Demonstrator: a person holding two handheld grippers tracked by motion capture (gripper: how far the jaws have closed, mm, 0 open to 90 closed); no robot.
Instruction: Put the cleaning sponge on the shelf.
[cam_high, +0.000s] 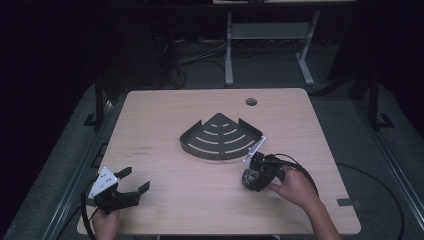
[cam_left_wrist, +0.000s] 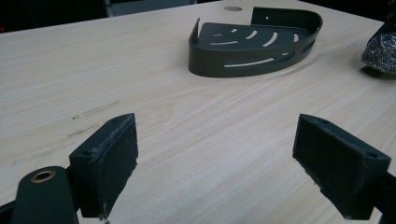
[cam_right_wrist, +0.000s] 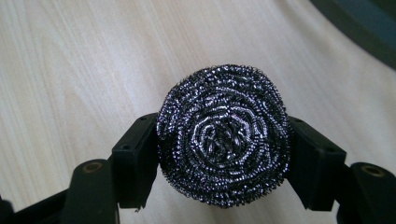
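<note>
Right hand-held gripper (cam_high: 251, 176) sits at the near right of the worktop (cam_high: 165, 165), clamped on a steel wool scouring pad (cam_high: 250, 178). In the right gripper view the two black jaws press against opposite sides of the round pad (cam_right_wrist: 224, 135), which bulges between them with its coiled face turned toward the camera; the right hand-held gripper (cam_right_wrist: 224, 154) is closed as far as the pad allows. Light wood grain of the worktop (cam_right_wrist: 70, 60) runs behind the pad. In the high view the pad lies low over the surface; whether it touches the wood cannot be told. The person's right hand (cam_high: 295, 187) grips the tool from the near side, cable looping to the right.

Dark metal corner shelf caddy (cam_high: 221, 137), fan-shaped with curved slots in its floor and a low rim, rests near the middle of the worktop, just far-left of the pad, close but apart from it. A corner of its rim (cam_right_wrist: 359, 23) shows at the top right of the right gripper view.

Left hand-held gripper (cam_high: 134, 181) rests at the near left corner, well apart from caddy and pad. Jaws stand wide open with nothing between them; in the left gripper view bare wood shows between the two pads (cam_left_wrist: 116, 158). The left hand-held gripper (cam_left_wrist: 224, 168) points toward the caddy (cam_left_wrist: 254, 44), with the pad (cam_left_wrist: 380, 49) at the far right edge. Left hand (cam_high: 106, 222) holds it from the near edge.
</note>
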